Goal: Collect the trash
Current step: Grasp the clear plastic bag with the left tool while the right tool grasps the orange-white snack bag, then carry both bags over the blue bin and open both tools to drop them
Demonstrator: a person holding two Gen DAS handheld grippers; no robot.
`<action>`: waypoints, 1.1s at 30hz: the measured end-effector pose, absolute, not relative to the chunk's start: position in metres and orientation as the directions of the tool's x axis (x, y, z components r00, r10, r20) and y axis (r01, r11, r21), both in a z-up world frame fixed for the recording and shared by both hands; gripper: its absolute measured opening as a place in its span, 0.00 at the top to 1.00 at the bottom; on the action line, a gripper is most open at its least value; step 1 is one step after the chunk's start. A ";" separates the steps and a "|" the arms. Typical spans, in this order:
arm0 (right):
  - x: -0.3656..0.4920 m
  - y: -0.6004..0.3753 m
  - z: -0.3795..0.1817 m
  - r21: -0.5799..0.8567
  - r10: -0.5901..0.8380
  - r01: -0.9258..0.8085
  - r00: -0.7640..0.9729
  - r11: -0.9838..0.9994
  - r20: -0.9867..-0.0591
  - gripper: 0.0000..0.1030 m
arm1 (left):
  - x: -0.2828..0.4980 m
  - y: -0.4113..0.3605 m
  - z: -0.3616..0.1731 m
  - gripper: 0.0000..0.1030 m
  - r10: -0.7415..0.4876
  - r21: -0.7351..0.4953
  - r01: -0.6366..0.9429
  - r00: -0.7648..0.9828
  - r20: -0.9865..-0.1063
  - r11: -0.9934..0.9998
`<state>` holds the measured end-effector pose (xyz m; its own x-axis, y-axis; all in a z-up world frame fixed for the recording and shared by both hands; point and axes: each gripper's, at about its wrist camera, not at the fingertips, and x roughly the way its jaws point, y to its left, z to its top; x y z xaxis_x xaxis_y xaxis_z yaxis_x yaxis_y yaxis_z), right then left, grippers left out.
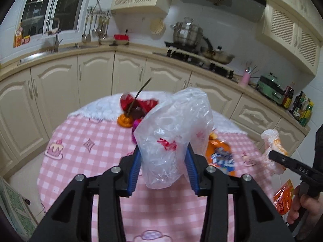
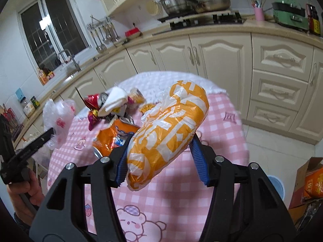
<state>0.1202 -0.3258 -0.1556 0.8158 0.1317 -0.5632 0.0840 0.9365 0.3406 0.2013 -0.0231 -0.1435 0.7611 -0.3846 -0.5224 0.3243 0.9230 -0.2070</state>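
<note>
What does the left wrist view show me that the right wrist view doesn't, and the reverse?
Only the left wrist view: the left gripper with jaws shut on the clear plastic bag from behind, and an orange packet at the right edge.

Only the right wrist view: the right gripper with jaws shut on the orange and white bag, a white crumpled paper atop the pile, and a cardboard box on the floor.

Both: the pink checked tablecloth, the crushed orange can, the red wrapper, and each other's bag.
</note>
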 end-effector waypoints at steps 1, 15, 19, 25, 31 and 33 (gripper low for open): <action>0.116 -0.330 -0.153 0.344 0.132 0.081 0.823 0.936 -0.552 0.47 | 0.196 -0.028 -0.138 0.61 -0.398 -0.209 0.339 0.762 -0.511 0.917; 0.006 -0.530 -0.216 0.333 -0.165 0.489 0.726 0.806 -0.668 0.47 | 0.136 -0.289 -0.161 0.60 -0.704 -0.251 0.740 0.392 -0.592 0.624; -0.018 -0.579 -0.277 0.325 -0.177 0.600 0.627 0.731 -0.759 0.47 | 0.124 -0.372 -0.216 0.60 -0.673 -0.262 0.775 0.268 -0.689 0.576; -0.033 -0.616 -0.360 0.353 -0.105 0.670 0.541 0.653 -0.834 0.47 | 0.121 -0.459 -0.298 0.60 -0.570 -0.229 0.791 0.177 -0.803 0.567; -0.029 -0.632 -0.429 0.377 -0.012 0.694 0.486 0.614 -0.874 0.46 | 0.131 -0.517 -0.377 0.59 -0.443 -0.190 0.799 0.105 -0.890 0.571; -0.024 -0.635 -0.453 0.375 0.021 0.699 0.458 0.609 -0.889 0.46 | 0.135 -0.529 -0.400 0.59 -0.404 -0.181 0.796 0.086 -0.911 0.577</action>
<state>-0.0236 -0.6348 -0.4529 0.4583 0.0211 -0.8885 0.6990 0.6089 0.3750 0.1353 -0.5289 -0.3996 0.0862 -0.4042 -0.9106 0.7961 0.5775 -0.1810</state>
